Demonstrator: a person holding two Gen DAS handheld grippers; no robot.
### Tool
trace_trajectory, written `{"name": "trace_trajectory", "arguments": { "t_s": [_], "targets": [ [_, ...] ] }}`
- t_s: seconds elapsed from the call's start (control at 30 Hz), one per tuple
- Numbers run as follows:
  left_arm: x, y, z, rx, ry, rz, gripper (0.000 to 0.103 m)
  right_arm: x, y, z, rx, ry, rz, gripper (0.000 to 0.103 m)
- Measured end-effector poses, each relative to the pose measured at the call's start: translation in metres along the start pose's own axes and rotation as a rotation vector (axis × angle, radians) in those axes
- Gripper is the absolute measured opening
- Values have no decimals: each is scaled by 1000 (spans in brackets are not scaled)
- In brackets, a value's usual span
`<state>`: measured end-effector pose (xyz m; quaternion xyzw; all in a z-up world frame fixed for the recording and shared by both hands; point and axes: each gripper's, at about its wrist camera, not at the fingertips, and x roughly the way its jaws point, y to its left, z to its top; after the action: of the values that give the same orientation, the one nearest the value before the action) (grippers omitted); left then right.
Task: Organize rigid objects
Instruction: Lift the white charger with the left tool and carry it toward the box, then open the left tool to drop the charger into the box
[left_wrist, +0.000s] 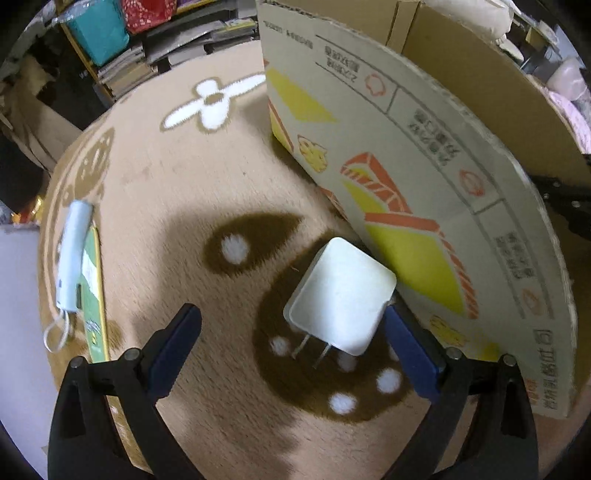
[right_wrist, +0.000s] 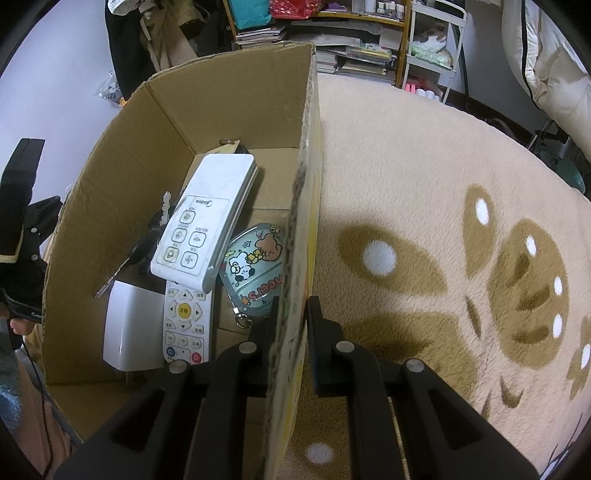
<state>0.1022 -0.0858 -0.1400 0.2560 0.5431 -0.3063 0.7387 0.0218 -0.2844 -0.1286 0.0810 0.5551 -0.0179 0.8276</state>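
**Box half filled, charger on the rug**

The box (right_wrist: 229, 110) stands open on the rug (right_wrist: 424, 184). Inside it, an air-conditioner remote (right_wrist: 205, 225) lies slanted on top of the pile, its lower end over a TV remote (right_wrist: 186, 325). A white block (right_wrist: 127, 332) sits at the near left corner, touching the TV remote's side. Keys (right_wrist: 142, 247) lie half under the upper remote, and a cartoon keychain (right_wrist: 255, 266) rests against the right wall.

The right gripper (right_wrist: 291, 314) is pressed together on that wall's rim, one finger inside, one outside.

The charger (left_wrist: 341, 299) lies on the rug just beside the box's printed outer wall (left_wrist: 424, 184), prongs toward the camera. The left gripper (left_wrist: 291, 325) hangs over it, spread wide, one finger at either side. A white stick (left_wrist: 74, 254) and a green card (left_wrist: 92, 291) lie well apart at the rug's left edge.
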Motion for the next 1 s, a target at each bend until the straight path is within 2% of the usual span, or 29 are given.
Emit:
{"name": "trace_trajectory", "arguments": {
  "t_s": [0.1, 0.2, 0.27, 0.3, 0.33, 0.37, 0.47, 0.53, 0.6, 0.77, 0.83, 0.93, 1.0],
  "targets": [
    [15, 3, 7, -21, 12, 75, 96, 0, 0, 0, -3, 0, -3, 12],
    [18, 0, 7, -27, -7, 69, 86, 0, 0, 1, 0, -1, 0, 12],
    [13, -5, 5, -7, -31, 58, 68, 0, 1, 1, -2, 0, -2, 12],
    [10, -7, 5, -5, -39, 53, 62, 0, 0, 1, -2, 0, -2, 12],
    [9, -7, 7, -14, -45, 49, 49, 0, 0, 1, -3, 0, -2, 12],
    [8, -7, 8, -29, -50, 35, 45, -1, -1, 1, 0, -1, -1, 12],
    [4, -2, 8, -74, -50, 13, 45, 0, 0, 1, -1, -2, -1, 12],
    [-2, 2, 6, -107, -48, 24, 45, -1, 0, 1, 0, -1, -1, 12],
    [-16, 6, 6, -131, -113, 60, 45, 0, 0, 0, 0, -1, 0, 12],
    [-56, 17, 10, -192, -213, 67, 45, 0, -1, 1, 0, -2, -1, 12],
    [-73, 15, 15, -186, -250, 88, 45, 0, 0, 0, 0, -3, -4, 12],
    [-96, 3, 22, -167, -307, 57, 45, -1, 1, 1, -2, -3, -8, 12],
    [-110, -15, 27, -136, -342, 67, 45, -1, 1, 1, -1, -3, -7, 12]
  ]
}}
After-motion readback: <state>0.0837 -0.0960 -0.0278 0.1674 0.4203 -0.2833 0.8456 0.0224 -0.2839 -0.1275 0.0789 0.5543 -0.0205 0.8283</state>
